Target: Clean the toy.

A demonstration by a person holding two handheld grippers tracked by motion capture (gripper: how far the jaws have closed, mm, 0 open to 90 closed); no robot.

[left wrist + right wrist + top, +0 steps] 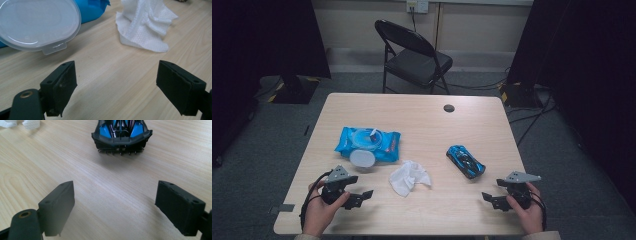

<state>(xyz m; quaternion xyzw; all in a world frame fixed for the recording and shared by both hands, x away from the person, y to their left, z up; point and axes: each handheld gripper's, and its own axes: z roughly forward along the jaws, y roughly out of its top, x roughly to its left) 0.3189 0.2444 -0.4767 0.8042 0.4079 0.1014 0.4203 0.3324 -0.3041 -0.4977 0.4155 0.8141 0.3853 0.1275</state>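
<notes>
Wood-grain table (437, 125), item: crumpled white wipe (409, 178) just right of the blue wipe pack (368, 143); left tool (362, 197) and right tool (492, 199) both spread, empty; advise pinching a raised fold, toy car (465, 161) steadied.

My light wooden surface (422, 125) stands on grey carpet (272, 145). Beyond its far edge a black folding chair (414, 55) faces me before a pale wall (472, 25). Dark curtains (267, 35) hang far left and right, and cables (532, 117) trail across the floor at right.
</notes>
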